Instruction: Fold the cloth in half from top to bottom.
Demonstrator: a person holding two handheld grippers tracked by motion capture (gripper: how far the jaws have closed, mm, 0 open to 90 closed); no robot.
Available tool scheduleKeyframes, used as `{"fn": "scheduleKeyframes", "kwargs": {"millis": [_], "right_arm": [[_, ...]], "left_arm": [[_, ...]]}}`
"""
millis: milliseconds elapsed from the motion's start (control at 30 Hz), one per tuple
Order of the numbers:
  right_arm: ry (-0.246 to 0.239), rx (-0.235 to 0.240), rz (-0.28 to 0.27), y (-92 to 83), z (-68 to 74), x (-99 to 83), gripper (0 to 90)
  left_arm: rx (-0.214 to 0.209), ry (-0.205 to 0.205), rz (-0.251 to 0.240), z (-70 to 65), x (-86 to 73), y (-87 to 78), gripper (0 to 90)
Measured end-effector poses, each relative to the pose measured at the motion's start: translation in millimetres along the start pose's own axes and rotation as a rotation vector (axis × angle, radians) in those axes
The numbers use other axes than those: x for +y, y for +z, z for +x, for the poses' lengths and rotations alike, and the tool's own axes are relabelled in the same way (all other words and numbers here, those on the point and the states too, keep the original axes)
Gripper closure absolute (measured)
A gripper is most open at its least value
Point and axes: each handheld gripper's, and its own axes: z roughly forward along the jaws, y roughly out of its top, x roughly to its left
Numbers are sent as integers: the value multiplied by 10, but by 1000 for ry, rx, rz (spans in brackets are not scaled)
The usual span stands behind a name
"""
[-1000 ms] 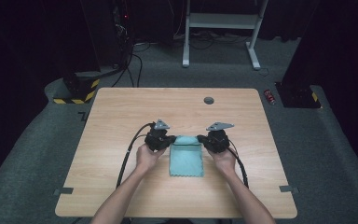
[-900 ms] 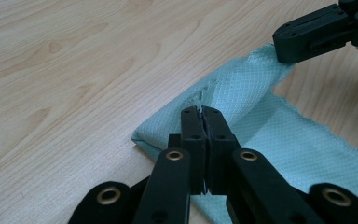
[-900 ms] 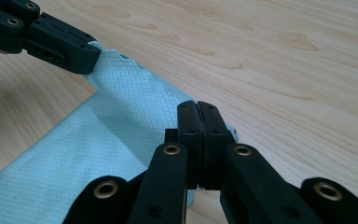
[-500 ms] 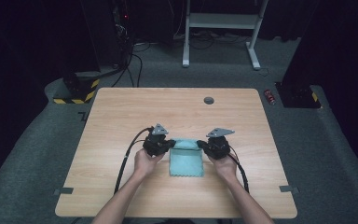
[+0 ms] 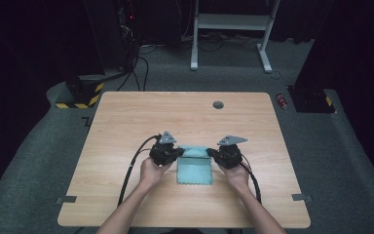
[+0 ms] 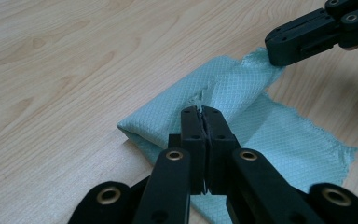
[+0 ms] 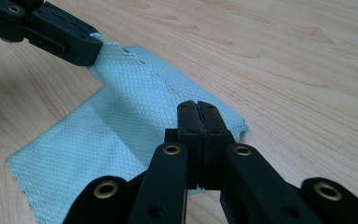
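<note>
Near the front edge of the light wooden worktop (image 5: 126, 126), the left gripper (image 5: 177, 152) and right gripper (image 5: 210, 153), jaws fully closed, each pinch a far corner of the teal waffle-weave cloth (image 5: 195, 170), apparently to fold it evenly.

Cloth (image 6: 242, 93) corners hidden under pinching fingers (image 6: 193, 123); small red floor object (image 5: 282, 101) too tiny to identify.

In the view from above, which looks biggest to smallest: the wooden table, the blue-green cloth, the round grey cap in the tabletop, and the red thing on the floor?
1. Wooden table, by far the largest.
2. Blue-green cloth, held at its far corners by the left claw and right claw.
3. and 4. Red thing on the floor and round grey cap: both tiny and look alike, so unranked.
</note>
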Motion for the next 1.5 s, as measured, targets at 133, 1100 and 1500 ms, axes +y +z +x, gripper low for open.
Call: {"fn": "scheduleKeyframes", "kwargs": {"millis": [133, 1100, 1500], "right_arm": [[-5, 9, 5, 1, 13, -29, 893], [-14, 38, 4, -83, 114, -161, 893], [-37, 44, 13, -121, 210, -252, 893]], "left_arm": [[-7, -5, 4, -25, -59, -16, 884], [-35, 12, 0, -146, -190, -100, 883], [-39, 27, 11, -206, -281, -126, 882]]}}
